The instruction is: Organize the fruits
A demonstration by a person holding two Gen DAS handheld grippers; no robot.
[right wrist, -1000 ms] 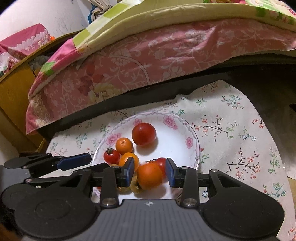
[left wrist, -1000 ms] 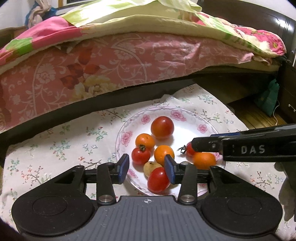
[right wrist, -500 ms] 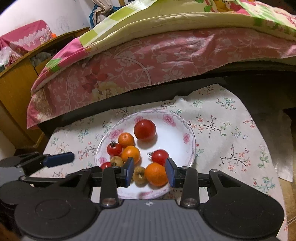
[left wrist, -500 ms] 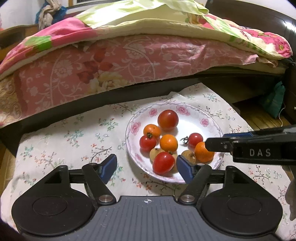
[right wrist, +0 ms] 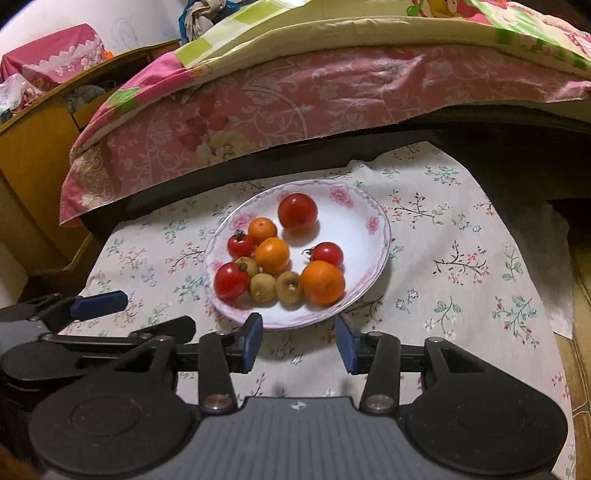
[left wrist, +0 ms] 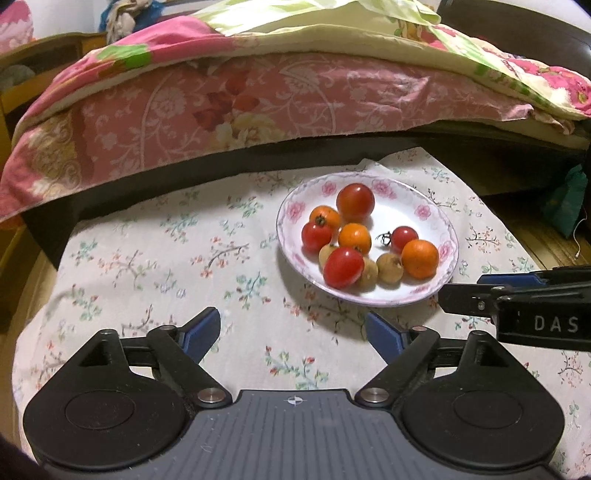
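The plate (right wrist: 373, 225) is white with pink flowers round its rim; on it lie red tomatoes (right wrist: 297, 212), orange citrus fruits (right wrist: 322, 282) and dull brownish-yellow small fruits (right wrist: 263, 288); the cloth (right wrist: 461, 266) beneath is pale cream, sprinkled with little green, pink and dark twig sprigs; the bedspread (right wrist: 258, 122) behind is dusty pink with white scrollwork and a red-and-yellow bloom; the quilt (left wrist: 303, 33) above is yellow-green and hot pink; both grippers are black with blue pads (left wrist: 201, 334).

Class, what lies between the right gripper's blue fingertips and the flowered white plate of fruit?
Only bare floral tablecloth, seen in the right wrist view, separates the right gripper from the plate.
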